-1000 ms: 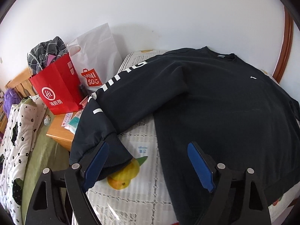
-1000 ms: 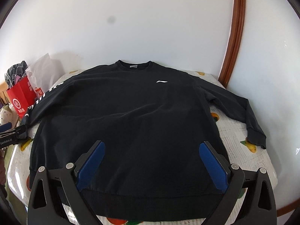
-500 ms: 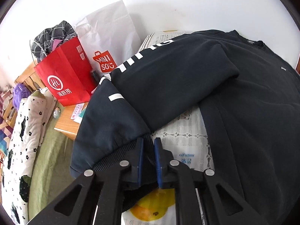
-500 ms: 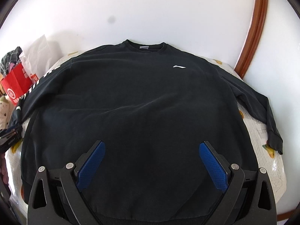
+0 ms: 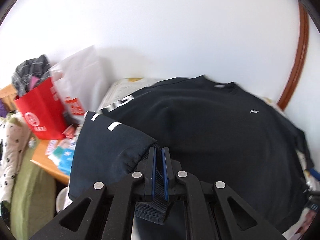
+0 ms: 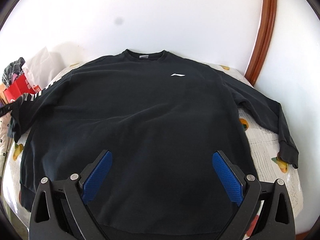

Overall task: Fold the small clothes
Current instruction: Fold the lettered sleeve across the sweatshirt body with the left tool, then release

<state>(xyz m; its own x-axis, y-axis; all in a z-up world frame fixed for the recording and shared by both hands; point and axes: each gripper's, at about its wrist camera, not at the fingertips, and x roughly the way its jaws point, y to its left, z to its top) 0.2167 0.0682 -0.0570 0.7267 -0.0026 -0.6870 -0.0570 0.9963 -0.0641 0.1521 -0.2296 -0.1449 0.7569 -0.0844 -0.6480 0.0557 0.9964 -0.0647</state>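
- Left wrist view: the left gripper [image 5: 159, 154] sits at bottom centre, its blue pads squeezed tight on the ribbed cuff [image 5: 158, 182] of the black sweatshirt [image 5: 210, 140].
- The cuff fabric bunches out behind the pads, toward the bottom edge of the frame.
- The sleeve [image 5: 112, 140] with white stripes is lifted and draped left of centre, above the body of the garment.
- The sweatshirt's body fills the middle and right of the frame, its neckline at upper centre and a small white logo at right.
- At left, a red paper bag [image 5: 43, 112] stands beside a white bag [image 5: 80, 82], with plaid cloth [image 5: 30, 74] poking out of the red one.
- This frame is smeared by motion, so the small items on the wooden stand [image 5: 48, 164] at lower left could be packets or leaflets; hard to tell.
- Right wrist view: the right gripper [image 6: 162, 176] is at the bottom, pads spread wide with nothing between them, above the lower front of the sweatshirt.
- The garment lies chest-up across the fruit-print cover [image 6: 266, 146], collar at upper centre, white logo [image 6: 177, 75] just right of it.
- The other sleeve [image 6: 266, 116] runs down the right side, its cuff lying at the cover's right edge.
- At far left the striped sleeve is raised off the bed, with the red bag behind it.
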